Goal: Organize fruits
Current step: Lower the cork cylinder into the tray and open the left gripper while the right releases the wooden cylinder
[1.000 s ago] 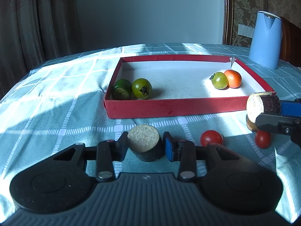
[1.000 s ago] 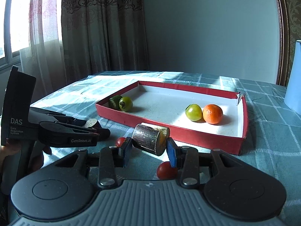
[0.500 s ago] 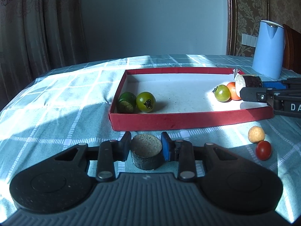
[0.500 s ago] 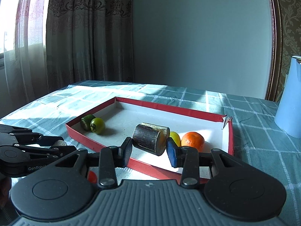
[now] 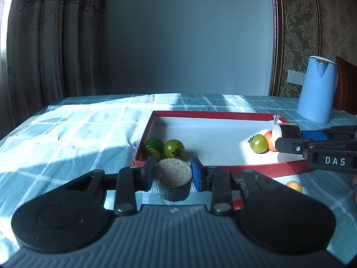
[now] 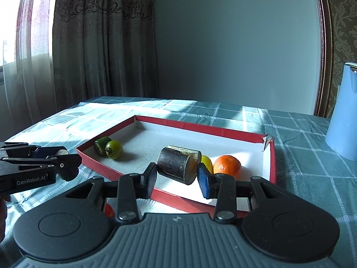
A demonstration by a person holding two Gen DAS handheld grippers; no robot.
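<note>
Right claw (image 6: 176,177) clamps a dark cane chunk (image 6: 178,164), now over the red tray (image 6: 271,163) instead of short of it. Left claw (image 5: 173,175) grips a second chunk (image 5: 173,182) at the tray's front rim. Tray holds two green tomatoes (image 5: 174,148), a yellow-green one (image 5: 258,143), an orange (image 6: 227,164).

dark cane stubs (image 5: 173,179) (image 6: 178,164), tray (image 5: 223,114) fruits
</note>
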